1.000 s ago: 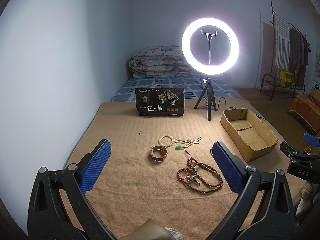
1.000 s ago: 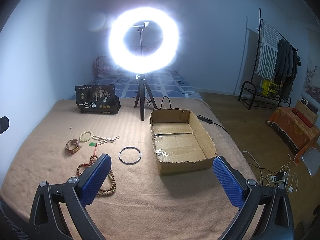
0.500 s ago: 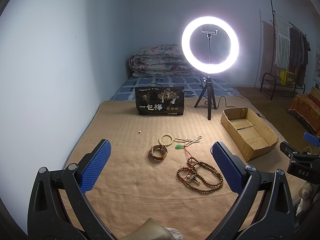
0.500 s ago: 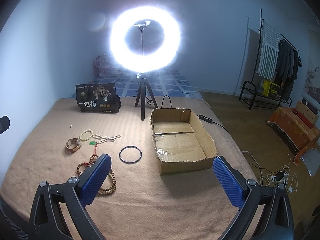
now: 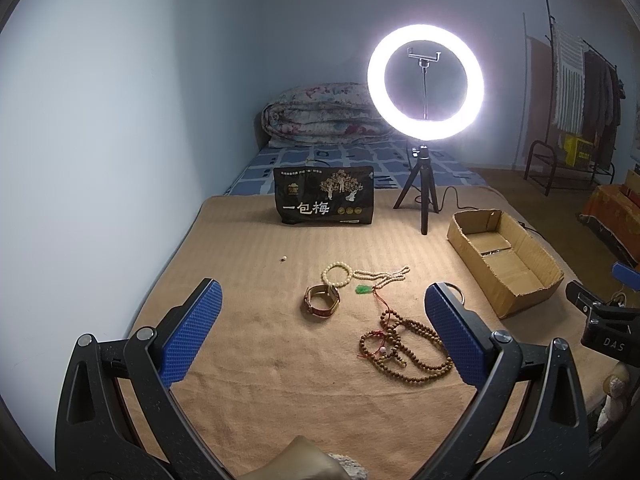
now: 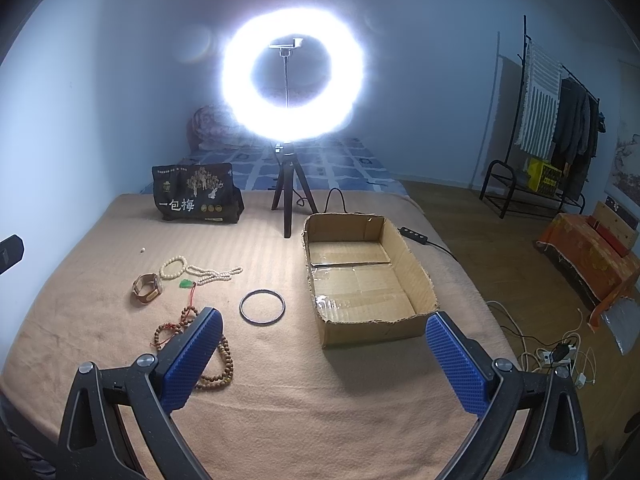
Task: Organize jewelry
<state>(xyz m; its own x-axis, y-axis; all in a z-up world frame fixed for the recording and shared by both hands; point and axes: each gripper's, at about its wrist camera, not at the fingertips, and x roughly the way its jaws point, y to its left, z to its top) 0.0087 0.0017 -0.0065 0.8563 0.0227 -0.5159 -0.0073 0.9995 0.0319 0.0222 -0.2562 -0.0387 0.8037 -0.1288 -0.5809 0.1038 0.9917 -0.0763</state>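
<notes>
Barely anything has shifted since a second ago: both views drift only a touch, and every piece of jewelry lies where it did on the tan blanket (image 6: pixel 320 408) covering the bed.

Left tool (image 5: pixel 322 334) hangs wide open with nothing between its blue pads; same story for the right tool (image 6: pixel 320 360), spread wide and holding nothing.

Over to the cardboard box (image 6: pixel 416 276), right of centre in the right wrist view: open top, only taped flaps showing on its floor, no jewelry inside. In the left wrist view that box (image 5: pixel 520 300) sits at the right edge of the frame.

All the jewelry is outside the box, to its left. Dark bangle (image 6: pixel 262 306) lies flat, nearest the box but apart from it. Brown bead necklace (image 5: pixel 404 350) is heaped at lower centre of the left view, partly behind the right-hand pad. Above it in the frame, a green pendant (image 5: pixel 363 289) on a red cord, a cream bead strand (image 5: pixel 384 274), a cream bead bracelet (image 5: pixel 338 274) and a watch (image 5: pixel 322 300) are clustered together.

Farther up, a black snack bag (image 5: pixel 325 196) stands beside the lit ring light (image 5: pixel 426 82) on its tripod.
</notes>
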